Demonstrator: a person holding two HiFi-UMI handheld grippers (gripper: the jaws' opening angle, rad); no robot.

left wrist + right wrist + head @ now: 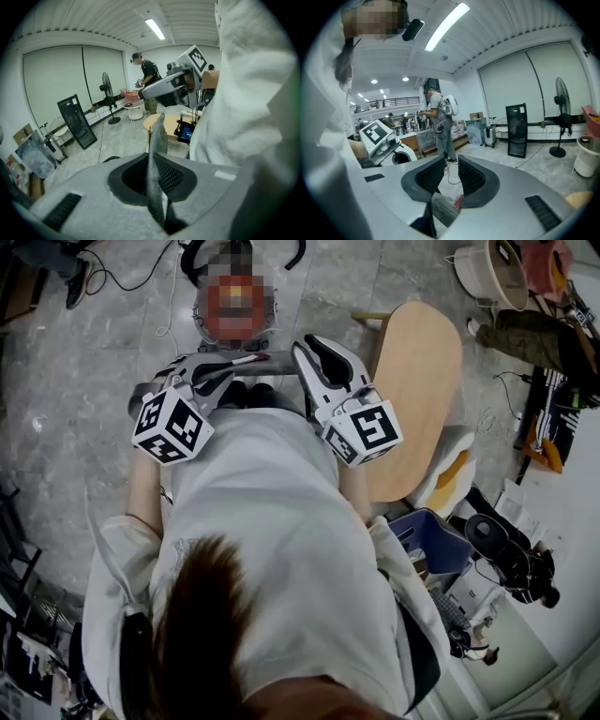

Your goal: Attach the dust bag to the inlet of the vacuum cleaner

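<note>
A strip of grey mesh fabric (155, 159), an edge of the dust bag, stands upright between the pads of my left gripper (154, 183), which is shut on it. My right gripper (451, 173) has its jaws apart, with floor showing through the gap. A grey scrap (443, 208) lies low at their base, and the pads do not press on it. In the head view both grippers are held in front of the person's chest, the left gripper (239, 365) beside the right gripper (302, 351). Beyond them on the floor sits the vacuum cleaner (265, 334), mostly under a mosaic patch.
A round wooden table (417, 381) stands to the right, with a blue crate (436, 540) nearer the person. A white bucket (487, 273) is at the far right. A standing fan (107, 89), a black framed panel (77, 119) and a person (147, 75) are across the room. Cables (141, 282) lie on the floor.
</note>
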